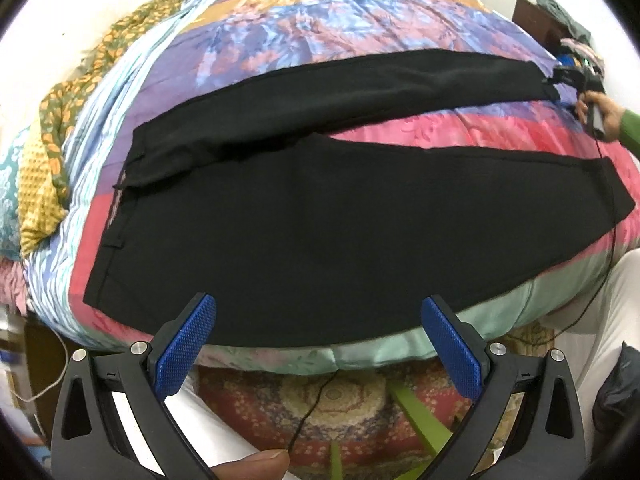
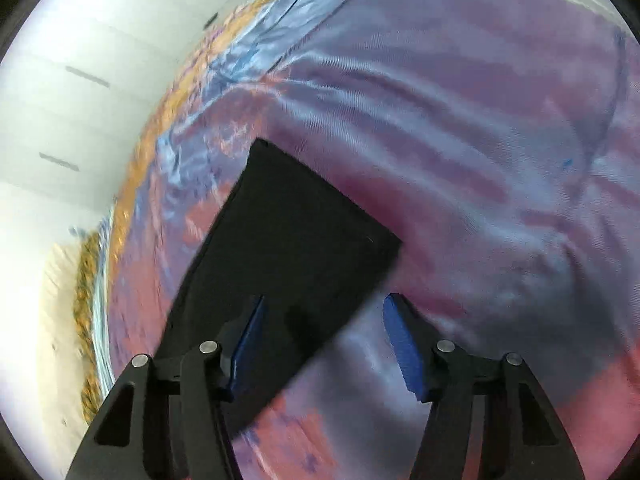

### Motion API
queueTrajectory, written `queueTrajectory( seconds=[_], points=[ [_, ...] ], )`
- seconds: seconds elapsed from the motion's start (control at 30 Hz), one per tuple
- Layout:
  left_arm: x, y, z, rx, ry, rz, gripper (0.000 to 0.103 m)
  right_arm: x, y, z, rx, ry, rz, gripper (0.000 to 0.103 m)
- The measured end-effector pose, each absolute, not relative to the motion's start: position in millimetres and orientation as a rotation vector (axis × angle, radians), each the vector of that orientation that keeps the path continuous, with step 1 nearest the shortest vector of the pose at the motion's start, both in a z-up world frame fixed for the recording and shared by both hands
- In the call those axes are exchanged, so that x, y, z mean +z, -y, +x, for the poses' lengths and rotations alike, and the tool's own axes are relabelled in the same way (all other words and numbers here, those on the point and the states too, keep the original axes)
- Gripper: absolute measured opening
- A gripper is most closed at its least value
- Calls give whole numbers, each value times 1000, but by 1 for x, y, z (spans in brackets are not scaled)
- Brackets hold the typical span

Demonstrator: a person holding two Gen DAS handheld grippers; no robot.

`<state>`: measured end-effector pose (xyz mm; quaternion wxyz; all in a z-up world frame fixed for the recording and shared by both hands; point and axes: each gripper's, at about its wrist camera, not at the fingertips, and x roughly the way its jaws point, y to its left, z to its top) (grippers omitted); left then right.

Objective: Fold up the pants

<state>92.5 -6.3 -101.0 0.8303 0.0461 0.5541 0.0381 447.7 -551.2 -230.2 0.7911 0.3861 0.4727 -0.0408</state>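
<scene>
Black pants (image 1: 320, 220) lie spread flat on a colourful bedspread (image 1: 320, 28), waistband at the left, the two legs running right and parted. My left gripper (image 1: 318, 312) is open and empty, hovering over the near edge of the closer leg. My right gripper (image 1: 560, 76) shows far right in the left wrist view, at the hem of the far leg. In the right wrist view that gripper (image 2: 324, 312) is open, its fingers straddling the corner of the black hem (image 2: 288, 256), with nothing gripped.
A yellow patterned cloth (image 1: 52, 152) is bunched at the bed's left side. A patterned rug (image 1: 340, 404) lies below the bed edge, with a thin black cable (image 1: 316, 396) across it. A white wall (image 2: 80, 120) lies left of the bed. Dark furniture with clothes (image 1: 560, 20) stands at the far right.
</scene>
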Motion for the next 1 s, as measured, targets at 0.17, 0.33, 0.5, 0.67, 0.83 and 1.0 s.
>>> queueTrajectory(
  seconds=[0.17, 0.33, 0.5, 0.67, 0.83, 1.0],
  points=[
    [-112, -5, 102, 113, -1179, 97, 102, -202, 528, 459, -241, -1084, 316, 27],
    [-115, -49, 135, 198, -1134, -31, 102, -172, 532, 412, -340, -985, 253, 65],
    [-118, -60, 159, 213, -1044, -48, 102, -137, 446, 332, 14, -911, 183, 71],
    [-166, -42, 192, 176, -1031, 5, 102, -149, 294, 235, 553, -976, 284, 75],
    [-215, -40, 191, 171, -1140, 75, 103, -192, 189, 184, 750, -1170, 240, 75],
    [-208, -71, 170, 243, -1156, 89, 103, -198, 334, 191, 351, -1220, 353, 66]
  ],
)
